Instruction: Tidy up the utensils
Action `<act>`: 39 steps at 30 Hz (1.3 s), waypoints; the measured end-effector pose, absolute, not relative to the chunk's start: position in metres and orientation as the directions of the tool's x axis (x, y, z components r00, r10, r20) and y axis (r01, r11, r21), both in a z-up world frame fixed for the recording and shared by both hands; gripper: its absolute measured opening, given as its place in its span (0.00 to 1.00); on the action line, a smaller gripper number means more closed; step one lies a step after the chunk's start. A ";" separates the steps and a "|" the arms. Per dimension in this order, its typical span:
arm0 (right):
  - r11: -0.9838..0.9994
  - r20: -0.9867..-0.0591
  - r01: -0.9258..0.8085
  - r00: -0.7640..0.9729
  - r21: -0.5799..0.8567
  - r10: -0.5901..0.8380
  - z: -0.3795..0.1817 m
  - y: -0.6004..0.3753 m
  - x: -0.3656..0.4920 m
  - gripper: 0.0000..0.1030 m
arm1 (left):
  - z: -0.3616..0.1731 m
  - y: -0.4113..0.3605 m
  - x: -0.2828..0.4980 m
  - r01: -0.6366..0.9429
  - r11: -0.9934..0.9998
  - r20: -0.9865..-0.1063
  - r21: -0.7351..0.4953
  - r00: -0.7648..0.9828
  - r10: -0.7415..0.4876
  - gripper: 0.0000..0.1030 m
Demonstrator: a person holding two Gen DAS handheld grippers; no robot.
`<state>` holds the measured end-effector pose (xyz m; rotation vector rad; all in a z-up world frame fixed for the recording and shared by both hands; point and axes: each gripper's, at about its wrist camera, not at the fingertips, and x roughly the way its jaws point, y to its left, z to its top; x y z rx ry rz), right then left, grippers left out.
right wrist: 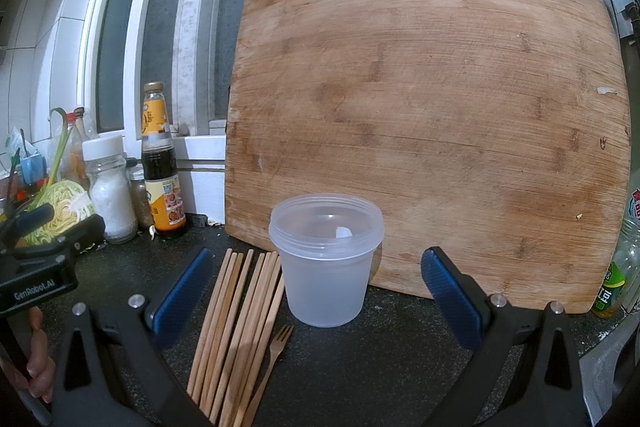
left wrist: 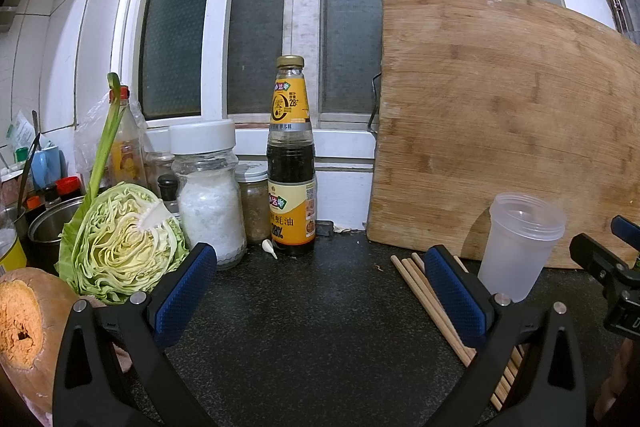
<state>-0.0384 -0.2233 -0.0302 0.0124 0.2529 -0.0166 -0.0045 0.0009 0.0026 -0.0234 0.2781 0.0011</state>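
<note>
Dark speckled countertop [right wrist: 360, 355]. Standing on it: translucent plastic cup [right wrist: 326, 261]. Just left of cup: wooden chopsticks [right wrist: 236, 323] and wooden fork [right wrist: 272, 359], lying flat. Behind cup: cutting board [right wrist: 432, 115], leaning upright. Farther left: sauce bottle [left wrist: 291, 163], salt jar [left wrist: 210, 195], halved cabbage [left wrist: 120, 243].

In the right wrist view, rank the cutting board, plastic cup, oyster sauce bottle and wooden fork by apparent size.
1. cutting board
2. plastic cup
3. oyster sauce bottle and wooden fork: look alike in extent, and the fork lies nearer the camera, so unranked.
</note>
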 end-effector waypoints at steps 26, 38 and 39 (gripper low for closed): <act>1.000 -0.251 0.020 0.968 0.011 -0.017 -0.030 -0.224 -0.038 1.00 | 0.002 0.000 -0.003 -0.003 1.000 -0.279 -0.011 0.960 0.000 1.00; 1.000 -0.251 0.021 0.968 0.011 -0.017 -0.030 -0.223 -0.039 1.00 | 0.002 0.001 -0.004 -0.005 1.000 -0.280 -0.011 0.960 0.001 1.00; 1.000 -0.251 0.021 0.968 0.010 -0.018 -0.030 -0.223 -0.039 1.00 | 0.002 0.000 -0.003 -0.009 1.000 -0.281 -0.011 0.960 0.005 1.00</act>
